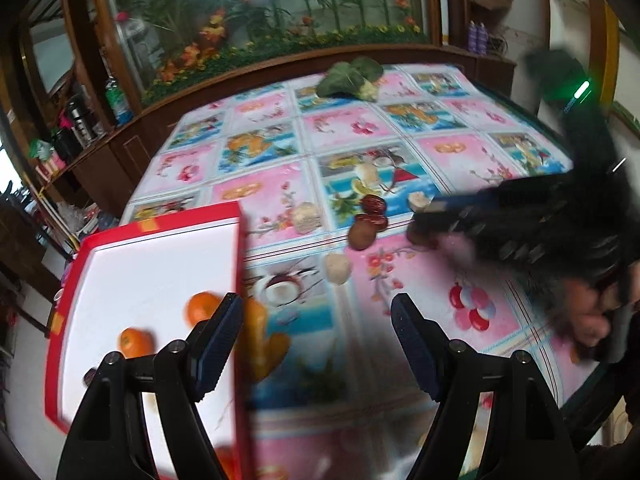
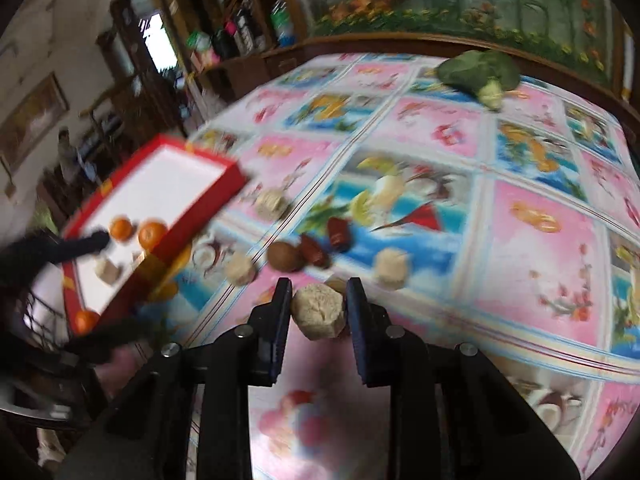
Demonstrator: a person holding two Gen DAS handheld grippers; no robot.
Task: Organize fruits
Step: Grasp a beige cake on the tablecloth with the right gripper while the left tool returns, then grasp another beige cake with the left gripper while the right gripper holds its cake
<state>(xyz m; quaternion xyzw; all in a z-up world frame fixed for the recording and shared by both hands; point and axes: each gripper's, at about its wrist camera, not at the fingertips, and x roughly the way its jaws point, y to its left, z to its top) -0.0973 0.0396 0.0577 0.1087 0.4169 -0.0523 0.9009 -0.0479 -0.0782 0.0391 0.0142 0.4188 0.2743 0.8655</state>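
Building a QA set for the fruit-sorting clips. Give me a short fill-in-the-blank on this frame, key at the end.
1. The right gripper is closed around a ____ lump.
2. The left gripper hangs open and holds ____.
3. The oranges lie inside the ____ tray.
4. At the far end of the table lies a green ____.

Missing words: beige; nothing; red; broccoli

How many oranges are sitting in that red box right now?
3 show in the right wrist view. Two oranges sit side by side in the red box; a third orange lies at its near corner. Others may be hidden behind the left gripper.
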